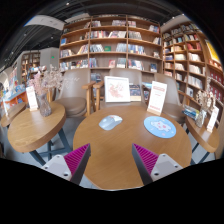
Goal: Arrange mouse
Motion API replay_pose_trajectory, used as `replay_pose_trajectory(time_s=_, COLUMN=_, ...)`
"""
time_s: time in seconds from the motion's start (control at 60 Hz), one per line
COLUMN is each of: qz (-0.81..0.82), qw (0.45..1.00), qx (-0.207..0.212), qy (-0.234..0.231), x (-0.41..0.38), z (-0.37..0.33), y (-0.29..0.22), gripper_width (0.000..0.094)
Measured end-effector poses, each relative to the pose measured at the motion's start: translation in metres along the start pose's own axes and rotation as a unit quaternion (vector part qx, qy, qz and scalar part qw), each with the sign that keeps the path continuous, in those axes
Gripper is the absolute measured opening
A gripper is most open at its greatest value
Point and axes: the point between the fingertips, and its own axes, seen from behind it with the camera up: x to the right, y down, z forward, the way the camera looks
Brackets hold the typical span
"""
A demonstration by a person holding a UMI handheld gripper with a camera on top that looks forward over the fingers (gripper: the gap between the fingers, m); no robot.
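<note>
Gripper view: the hand-held gripper [112, 160] hovers above the near edge of a round wooden bench [118, 140], its two fingers spread wide apart with nothing between them. The left pad [78, 157] sits at about 7 o'clock and the right pad [146, 156] at about 5 o'clock from the middle of the bench top (both pads are magenta and angle inward).

The mouse [110, 122] is a pale grey, flattish shape lying on the bench beyond the fingers, at roughly 12 o'clock from the gap between them and a little toward 11. It touches neither finger. Just beside it, at 3 o'clock from it, lies a round blue mouse mat [159, 126] with a light pattern on it; the two are apart, with bare wood between them.

At the far rim of the bench, at 12 o'clock from the mouse, an upright white sign [117, 89] stands, and a second tilted card [156, 97] stands at about 1 o'clock.

A second round bench [30, 132] lies at 9 o'clock, bearing a vase of dried stems [46, 87] and a small white card [32, 98]. Light chairs [74, 92] stand between the two benches. Behind everything, at 12 o'clock, tall wooden bookshelves [110, 45] filled with books run across the room.
</note>
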Motion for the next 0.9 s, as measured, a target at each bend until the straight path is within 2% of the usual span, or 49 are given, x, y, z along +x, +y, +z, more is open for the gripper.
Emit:
replay_pose_trajectory(time_s=0.317, qz=-0.004, qw=1.000, qx=-0.005, qy=0.000, x=-0.030, z=0.075, y=0.000, gripper_width=0.0852)
replay_pose_trajectory(time_s=0.65, qz=-0.007, qw=0.999, qx=-0.033, qy=0.007, x=-0.045, z=0.140, y=0.007, gripper_width=0.0849)
replay_pose_trajectory(time_s=0.9, qz=0.009, qw=0.999, qx=-0.048, qy=0.016, x=-0.038, z=0.178, y=-0.006, gripper_width=0.0849)
